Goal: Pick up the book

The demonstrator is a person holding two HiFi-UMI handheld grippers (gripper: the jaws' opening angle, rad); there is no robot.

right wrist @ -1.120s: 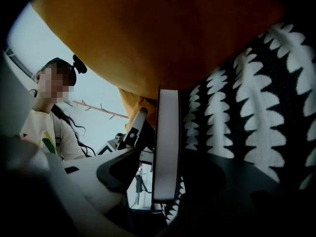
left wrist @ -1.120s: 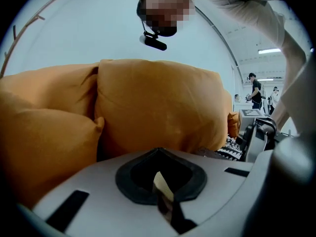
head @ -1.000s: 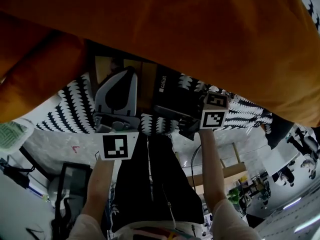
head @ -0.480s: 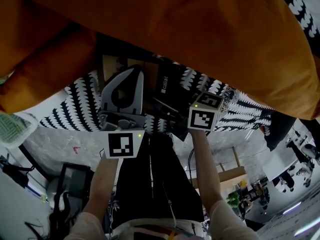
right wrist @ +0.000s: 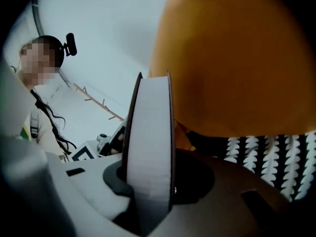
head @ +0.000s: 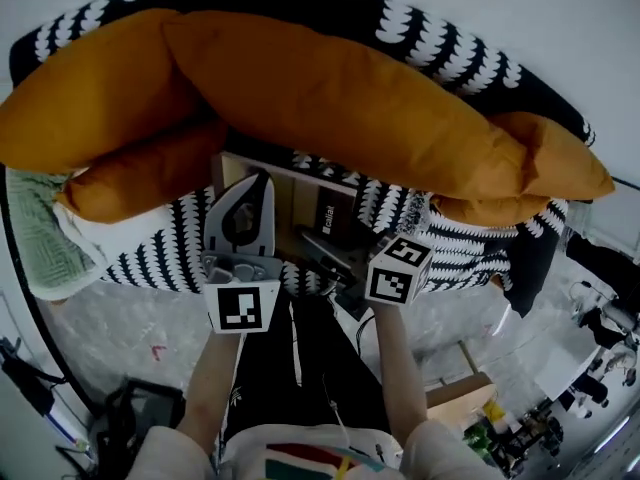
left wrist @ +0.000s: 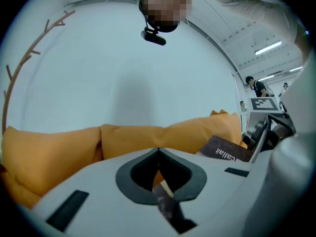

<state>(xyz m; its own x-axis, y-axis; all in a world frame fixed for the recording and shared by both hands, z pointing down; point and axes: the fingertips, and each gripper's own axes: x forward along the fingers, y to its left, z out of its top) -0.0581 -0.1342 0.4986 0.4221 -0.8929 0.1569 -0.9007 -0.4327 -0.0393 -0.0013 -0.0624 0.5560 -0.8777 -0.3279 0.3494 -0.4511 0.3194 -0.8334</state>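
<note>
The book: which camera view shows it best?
Head view: only there the book shows most of its dark cover. The right gripper view shows just its white page edge, close up; the left gripper view, one printed corner.

— What's changed in the head view?
— The orange cushions [head: 330, 98] filled the top of the frame before. Now they sit whole across the upper half, with white wall above them.
— And lower down?
— The right gripper [head: 338, 258] has slid down and left and rolled. Its jaws have just been closing, and the book [right wrist: 148, 132] is between them.
</note>
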